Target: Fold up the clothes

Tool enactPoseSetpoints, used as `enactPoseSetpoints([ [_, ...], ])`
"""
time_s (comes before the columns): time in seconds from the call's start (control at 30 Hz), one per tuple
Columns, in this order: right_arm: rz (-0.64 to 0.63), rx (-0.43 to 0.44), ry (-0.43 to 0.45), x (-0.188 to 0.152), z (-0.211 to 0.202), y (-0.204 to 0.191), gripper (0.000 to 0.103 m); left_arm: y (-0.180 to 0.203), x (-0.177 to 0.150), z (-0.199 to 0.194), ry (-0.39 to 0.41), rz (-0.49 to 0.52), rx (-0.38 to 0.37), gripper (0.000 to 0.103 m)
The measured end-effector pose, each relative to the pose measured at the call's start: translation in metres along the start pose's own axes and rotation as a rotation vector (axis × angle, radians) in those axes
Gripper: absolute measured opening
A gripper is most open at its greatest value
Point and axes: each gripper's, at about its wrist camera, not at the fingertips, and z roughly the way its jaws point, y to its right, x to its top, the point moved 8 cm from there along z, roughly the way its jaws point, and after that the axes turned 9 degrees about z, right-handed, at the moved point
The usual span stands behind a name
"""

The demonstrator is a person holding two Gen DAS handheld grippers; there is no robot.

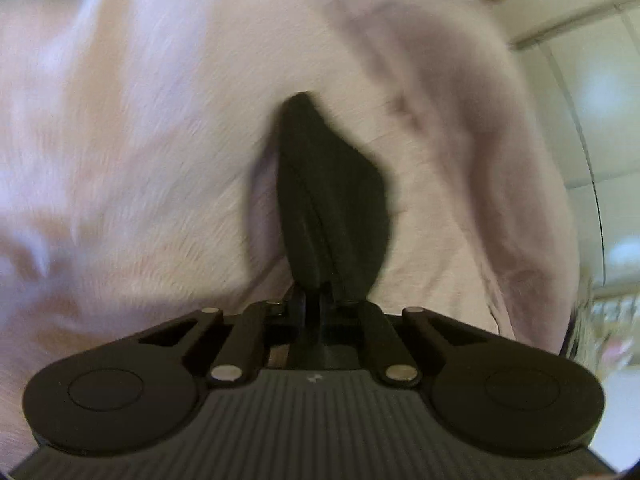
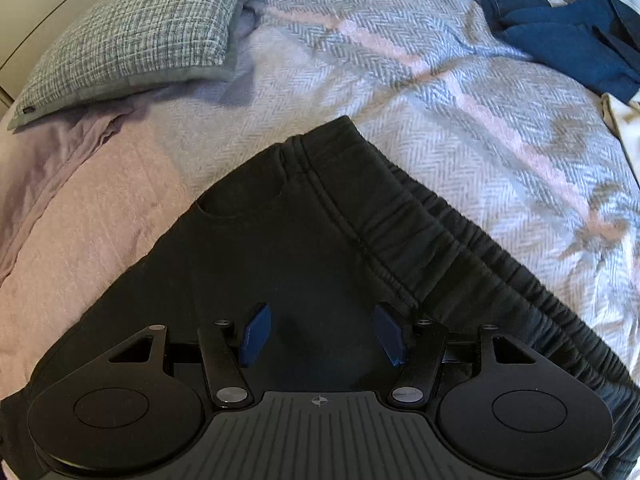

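Left gripper (image 1: 316,184) clamped on a fold of black cloth (image 1: 360,184) over blurred pink bedding (image 1: 160,140). Right gripper (image 2: 320,336) spread apart above black trousers (image 2: 304,232) on the bed (image 2: 460,120).

Trousers (image 2: 304,248) on bedspread (image 2: 460,120), pillow (image 2: 136,36) behind.

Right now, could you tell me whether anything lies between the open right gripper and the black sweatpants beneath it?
Nothing visible does: the right gripper hangs open directly over the black elastic-waisted sweatpants, with only bare dark fabric showing between its blue fingers.
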Motion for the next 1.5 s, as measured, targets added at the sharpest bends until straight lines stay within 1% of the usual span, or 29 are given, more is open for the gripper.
enactPoseSetpoints([
  [0.07, -0.004, -0.001, -0.003, -0.001, 0.0, 0.0, 0.061, 0.031, 0.003, -0.026, 0.05, 0.17, 0.057, 0.003],
  [0.13, -0.005, -0.002, -0.008, -0.001, 0.001, -0.001, 0.061, 0.07, 0.004, -0.036, 0.088, 0.354, 0.132, 0.004],
  [0.17, -0.002, -0.004, -0.009, -0.002, 0.002, -0.001, 0.061, 0.092, 0.001, -0.032, 0.099, 0.464, 0.175, 0.004],
  [0.23, 0.008, 0.004, -0.014, -0.004, 0.004, -0.004, 0.061, 0.108, -0.019, -0.014, 0.056, 0.558, 0.162, 0.005],
  [0.3, 0.012, 0.017, -0.021, -0.006, 0.005, -0.007, 0.061, 0.123, -0.039, 0.005, 0.012, 0.652, 0.149, 0.019],
  [0.33, 0.009, 0.022, -0.024, -0.007, 0.005, -0.009, 0.061, 0.131, -0.049, 0.014, -0.01, 0.698, 0.142, 0.024],
  [0.4, 0.0, 0.028, -0.025, -0.008, 0.004, -0.011, 0.061, 0.146, -0.069, 0.032, -0.055, 0.792, 0.128, 0.029],
  [0.47, -0.007, 0.032, -0.023, -0.008, 0.001, -0.011, 0.061, 0.161, -0.088, 0.051, -0.1, 0.885, 0.113, 0.028],
  [0.5, -0.005, 0.033, -0.018, -0.006, -0.001, -0.009, 0.061, 0.166, -0.094, 0.057, -0.117, 0.911, 0.102, 0.029],
  [0.57, 0.009, 0.029, -0.007, -0.002, -0.003, -0.001, 0.061, 0.147, -0.067, 0.043, -0.09, 0.764, 0.037, 0.029],
  [0.63, 0.03, 0.014, -0.002, 0.0, -0.001, 0.008, 0.061, 0.128, -0.038, 0.029, -0.063, 0.616, -0.028, 0.033],
  [0.67, 0.043, 0.009, -0.001, 0.0, 0.0, 0.012, 0.061, 0.118, -0.024, 0.022, -0.05, 0.542, -0.059, 0.039],
  [0.7, 0.056, 0.009, 0.0, 0.0, 0.001, 0.014, 0.061, 0.108, -0.009, 0.017, -0.039, 0.473, -0.082, 0.043],
  [0.77, 0.068, 0.001, 0.004, -0.001, 0.004, 0.015, 0.061, 0.088, 0.016, 0.027, -0.038, 0.381, -0.046, 0.043],
  [0.83, 0.06, -0.007, 0.002, -0.003, 0.007, 0.01, 0.061, 0.073, 0.032, 0.044, -0.05, 0.261, -0.073, 0.043],
  [0.93, 0.028, 0.003, -0.013, -0.005, 0.009, 0.0, 0.061, 0.073, 0.031, 0.07, -0.075, 0.207, -0.096, 0.043],
  [1.03, 0.005, -0.004, -0.005, -0.005, 0.006, -0.002, 0.061, 0.072, 0.03, 0.095, -0.099, 0.153, -0.118, 0.041],
  [1.07, 0.009, -0.008, -0.002, -0.005, 0.004, -0.001, 0.061, 0.072, 0.029, 0.103, -0.106, 0.139, -0.124, 0.036],
  [1.1, 0.014, -0.01, -0.001, -0.005, 0.003, 0.0, 0.061, 0.073, 0.027, 0.107, -0.109, 0.147, -0.123, 0.014],
  [1.13, 0.02, -0.012, -0.001, -0.006, 0.002, 0.002, 0.061, 0.073, 0.026, 0.108, -0.116, 0.154, -0.125, 0.005],
  [1.17, 0.026, -0.014, -0.002, -0.007, 0.001, 0.003, 0.061, 0.072, 0.026, 0.102, -0.1, 0.156, -0.14, 0.004],
  [1.2, 0.032, -0.016, -0.002, -0.007, 0.0, 0.005, 0.061, 0.071, 0.026, 0.096, -0.081, 0.16, -0.154, 0.003],
  [1.23, 0.034, -0.019, -0.001, -0.008, -0.001, 0.006, 0.061, 0.073, 0.029, 0.083, -0.04, 0.179, -0.167, 0.003],
  [1.27, 0.034, -0.023, 0.0, -0.009, -0.002, 0.007, 0.061, 0.073, 0.032, 0.061, 0.018, 0.211, -0.178, 0.003],
  [1.4, 0.049, -0.017, -0.001, -0.011, -0.003, 0.011, 0.061, 0.038, 0.045, -0.037, 0.244, 0.228, -0.163, 0.003],
  [1.43, 0.053, -0.013, -0.004, -0.012, -0.003, 0.011, 0.061, 0.012, 0.045, -0.056, 0.27, 0.188, -0.101, 0.004],
  [1.5, 0.054, -0.003, -0.009, -0.016, -0.002, 0.011, 0.061, -0.042, 0.034, -0.069, 0.216, 0.116, 0.06, 0.009],
])
